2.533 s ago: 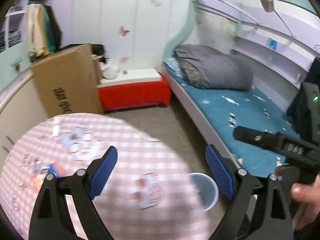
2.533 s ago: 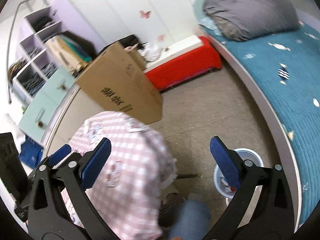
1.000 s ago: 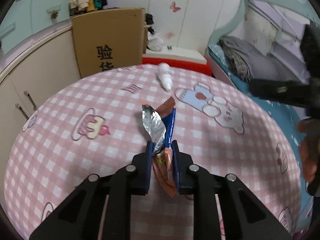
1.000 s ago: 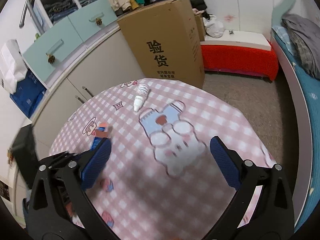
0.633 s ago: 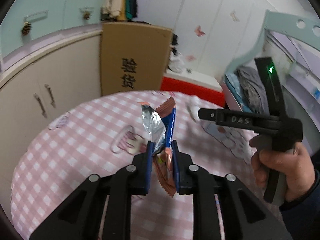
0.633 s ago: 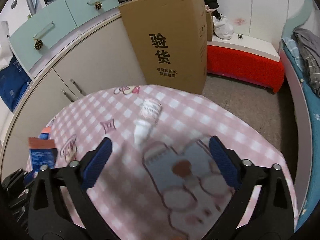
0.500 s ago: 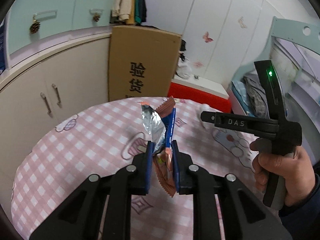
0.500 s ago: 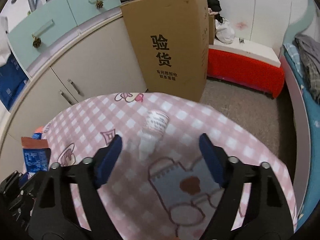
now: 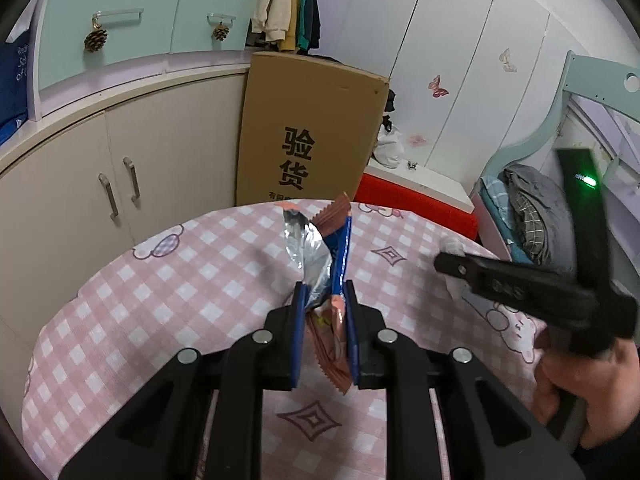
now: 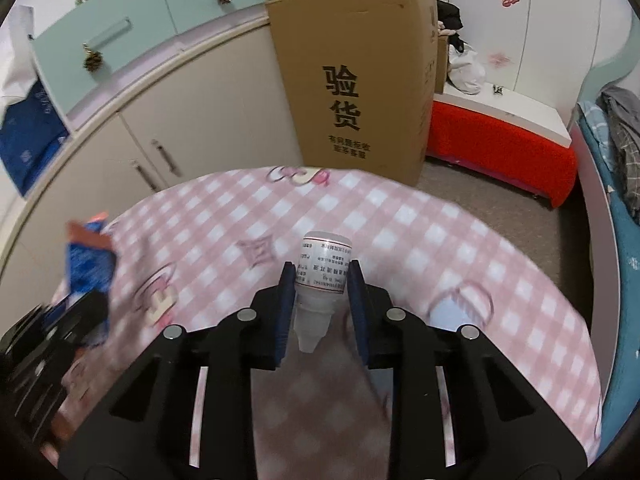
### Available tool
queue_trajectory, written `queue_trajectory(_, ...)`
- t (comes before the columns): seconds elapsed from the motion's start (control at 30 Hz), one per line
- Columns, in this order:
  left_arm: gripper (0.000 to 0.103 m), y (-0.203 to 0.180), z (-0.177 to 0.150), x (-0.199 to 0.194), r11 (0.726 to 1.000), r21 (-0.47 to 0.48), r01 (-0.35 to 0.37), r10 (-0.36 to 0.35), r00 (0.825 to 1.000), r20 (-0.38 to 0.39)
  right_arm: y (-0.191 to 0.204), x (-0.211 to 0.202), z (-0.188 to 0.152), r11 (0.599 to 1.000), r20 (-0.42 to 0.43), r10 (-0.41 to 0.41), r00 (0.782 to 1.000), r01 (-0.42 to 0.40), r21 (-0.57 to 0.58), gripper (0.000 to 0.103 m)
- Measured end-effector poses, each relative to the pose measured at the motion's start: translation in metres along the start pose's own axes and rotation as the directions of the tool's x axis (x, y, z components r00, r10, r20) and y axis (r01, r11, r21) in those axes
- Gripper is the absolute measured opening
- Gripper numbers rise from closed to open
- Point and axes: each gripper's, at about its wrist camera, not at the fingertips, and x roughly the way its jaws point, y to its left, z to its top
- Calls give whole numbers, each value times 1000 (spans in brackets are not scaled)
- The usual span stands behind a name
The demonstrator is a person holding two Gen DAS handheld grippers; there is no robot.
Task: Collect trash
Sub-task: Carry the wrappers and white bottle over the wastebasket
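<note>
Bottle (image 10: 323, 276) on table (image 10: 420, 240); wrapper (image 9: 326, 276) above table; box (image 10: 360, 80) behind table.

Round table (image 9: 168, 280) under pink checked cloth. Tall cardboard box (image 10: 356, 76) stands against cream cupboards (image 9: 80, 184). Red bench (image 10: 500, 148) beside bed (image 9: 524, 216).

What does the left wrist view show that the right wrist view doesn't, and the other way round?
Only the left wrist view shows the right hand on its handle and the left gripper shut on the snack wrapper. Only the right wrist view shows the small white bottle between the right gripper pads, whose jaws have just been closing and now touch it. Both show the pink checked tablecloth, the cardboard box and the wrapper.
</note>
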Motion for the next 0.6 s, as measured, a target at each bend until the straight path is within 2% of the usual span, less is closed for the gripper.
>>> queue_trajectory(0.1, 17, 1, -2, -3, 999, -15, 32, -32, 999, 15, -3, -27, -15, 999, 18, 25, 1000, -25, 23, 26)
queue_trajectory(0.17, 17, 5, -5, -5, 996, -44, 79, -78, 997, 12, -6, -46, -26, 999, 34, 28, 999, -29, 35, 25)
queue_trajectory(0.3, 17, 1, -10, -12, 993, -60, 101, -101, 995, -2, -18, -89, -48, 997, 73, 36, 997, -40, 60, 25)
queue_trajectory(0.6, 17, -65, -16, -64, 983, 25, 181, -182, 983, 22, -62, -172, -86, 982, 181, 92, 979, -120, 148, 25)
